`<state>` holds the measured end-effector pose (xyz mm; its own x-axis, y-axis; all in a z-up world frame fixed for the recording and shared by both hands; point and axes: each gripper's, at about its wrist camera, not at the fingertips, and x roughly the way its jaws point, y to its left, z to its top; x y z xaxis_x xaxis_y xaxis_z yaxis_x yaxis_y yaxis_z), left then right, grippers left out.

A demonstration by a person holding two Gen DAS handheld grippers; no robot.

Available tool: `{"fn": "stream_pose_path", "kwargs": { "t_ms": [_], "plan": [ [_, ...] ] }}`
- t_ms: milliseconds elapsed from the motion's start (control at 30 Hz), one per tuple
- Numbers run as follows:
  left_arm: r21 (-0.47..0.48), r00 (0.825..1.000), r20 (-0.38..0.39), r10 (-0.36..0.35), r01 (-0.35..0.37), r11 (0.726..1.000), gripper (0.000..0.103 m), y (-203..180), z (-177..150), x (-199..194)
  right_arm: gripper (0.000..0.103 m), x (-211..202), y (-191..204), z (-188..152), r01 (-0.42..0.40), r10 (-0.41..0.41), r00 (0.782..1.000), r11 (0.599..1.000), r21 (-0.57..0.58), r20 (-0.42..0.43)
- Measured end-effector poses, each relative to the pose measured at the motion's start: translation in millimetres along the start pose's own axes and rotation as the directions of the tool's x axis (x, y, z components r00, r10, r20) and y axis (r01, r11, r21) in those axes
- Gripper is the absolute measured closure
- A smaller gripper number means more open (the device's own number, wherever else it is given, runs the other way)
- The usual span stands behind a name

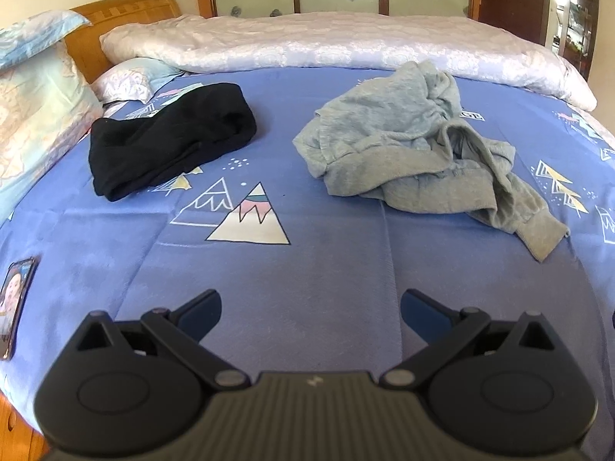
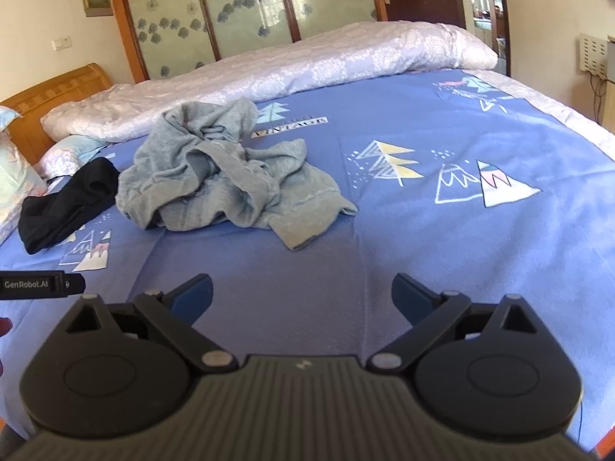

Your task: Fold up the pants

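Observation:
Grey pants (image 1: pixel 419 153) lie crumpled in a heap on the blue patterned bed sheet (image 1: pixel 307 261); they also show in the right wrist view (image 2: pixel 226 180). A black garment (image 1: pixel 169 134) lies bunched to their left, and shows in the right wrist view (image 2: pixel 65 207) too. My left gripper (image 1: pixel 310 313) is open and empty, low over the sheet, well short of the pants. My right gripper (image 2: pixel 301 299) is open and empty, also short of the pants. Part of the left gripper (image 2: pixel 42 284) shows at the right wrist view's left edge.
A folded white quilt (image 1: pixel 326 42) runs along the bed's far side. Pillows (image 1: pixel 34 107) and a wooden headboard (image 1: pixel 127 11) are at the left. A phone (image 1: pixel 17 299) lies on the sheet near the left edge. Wardrobe doors (image 2: pixel 246 7) stand behind the bed.

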<state>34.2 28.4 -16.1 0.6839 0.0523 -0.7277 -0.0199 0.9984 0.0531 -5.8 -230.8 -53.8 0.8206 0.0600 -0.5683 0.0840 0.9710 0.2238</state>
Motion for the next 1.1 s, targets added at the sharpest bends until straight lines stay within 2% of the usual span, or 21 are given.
{"fn": "stream_pose_path", "kwargs": {
  "t_ms": [133, 400, 933, 1100],
  "plan": [
    [-0.013, 1.000, -0.008, -0.011, 0.010, 1.000, 0.000, 1.6, -2.3, -8.7, 0.003, -4.5, 3.8, 5.2, -0.012, 0.012, 1.000, 1.000, 0.003, 0.008],
    [-0.009, 1.000, 0.023, 0.006, -0.006, 1.000, 0.000, 2.9, -2.8, -26.4, 0.003, -17.5, 5.0, 9.1, -0.023, 0.022, 0.999, 0.999, 0.022, 0.036],
    [-0.007, 0.998, 0.065, 0.013, -0.012, 1.000, 0.000, 7.9, -5.1, -39.9, 0.003, -27.1, 13.9, 9.4, -0.040, 0.039, 0.998, 0.999, 0.009, 0.047],
    [-0.033, 0.999, 0.037, -0.031, 0.032, 0.999, 0.000, 11.5, -11.9, -38.1, 0.003, -27.4, 14.1, 8.7, -0.040, 0.040, 0.998, 0.999, 0.009, 0.039]
  ]
}}
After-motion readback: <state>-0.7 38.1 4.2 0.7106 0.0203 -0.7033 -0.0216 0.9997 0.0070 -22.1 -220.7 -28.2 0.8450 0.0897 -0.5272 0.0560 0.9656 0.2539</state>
